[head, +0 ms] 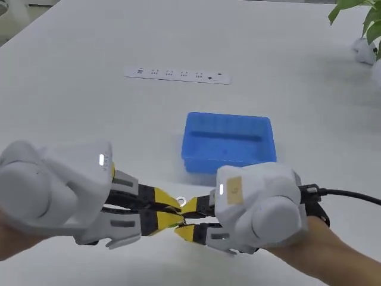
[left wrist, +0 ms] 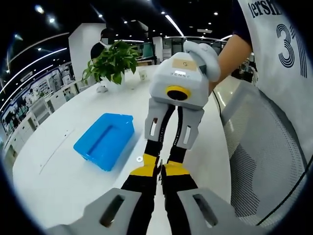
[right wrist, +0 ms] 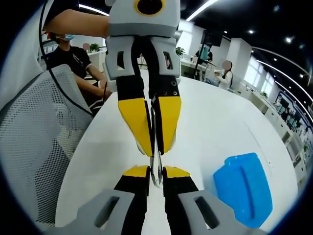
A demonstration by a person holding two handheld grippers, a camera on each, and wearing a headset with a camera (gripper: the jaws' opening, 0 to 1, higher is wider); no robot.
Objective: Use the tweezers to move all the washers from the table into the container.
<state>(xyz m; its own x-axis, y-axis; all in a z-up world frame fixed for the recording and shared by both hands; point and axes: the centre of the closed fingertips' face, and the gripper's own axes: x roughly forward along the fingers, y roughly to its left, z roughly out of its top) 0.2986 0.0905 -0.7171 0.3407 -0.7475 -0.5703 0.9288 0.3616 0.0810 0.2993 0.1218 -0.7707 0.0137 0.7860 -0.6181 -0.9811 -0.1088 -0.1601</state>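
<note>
Right gripper view: the left gripper (right wrist: pixel 156 150) reaches in from the top of the frame, its yellow-padded jaws clenched on a thin pair of metal tweezers (right wrist: pixel 156 161). The tweezers run down to the right gripper (right wrist: pixel 156 172) at the bottom. The right gripper's yellow tips stand close on either side of the tweezers' end; whether they press on it cannot be told. A blue container (right wrist: pixel 242 190) sits on the white table (right wrist: pixel 205 122) off to the right, and a mesh-backed chair (right wrist: pixel 34 147) stands at the left.

Seen from the head view, the two grippers meet tip to tip low in the frame, the left gripper on the left. The right gripper, trailing a black cable (head: pixel 348 194), is on the right. One small washer (head: pixel 181 201) lies on the table just beside the meeting jaws, between them and the container and not touching it. Beyond the container lies a white power strip (head: pixel 177 75), and a green plant (head: pixel 357 15) stands at the far right.
</note>
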